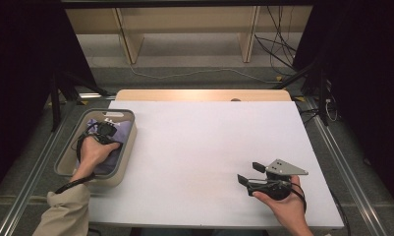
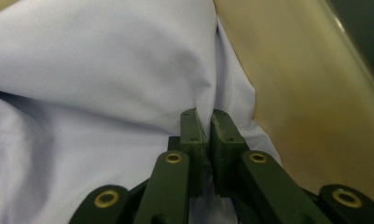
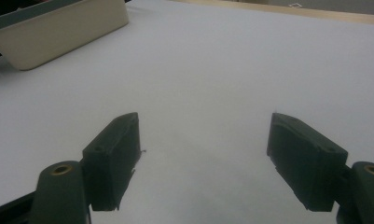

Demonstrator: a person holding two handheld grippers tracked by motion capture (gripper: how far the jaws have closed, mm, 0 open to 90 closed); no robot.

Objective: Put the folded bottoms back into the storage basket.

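A person at a white-topped desk (image 1: 199,147) works two hand-held tongs. At about nine o'clock on the desk, the left tongs (image 1: 106,129) reach down into a beige rectangular plastic basket (image 1: 127,147) that sits at the desk's left edge, the left hand (image 1: 94,152) over its body. In the left gripper view the two black jaws are pinched together on a fold of the pale lilac fabric cloth (image 2: 96,70) that lies crumpled in the basket, the fold caught between the pads, with the basket's beige inner wall (image 2: 292,93) rising at two o'clock of the jaws. At about four o'clock on the desk, the right tongs (image 1: 247,174) are held low over the bare white surface in the right hand (image 1: 283,201), pointing toward nine o'clock; their jaws stand wide apart with nothing between them, well apart from the basket.
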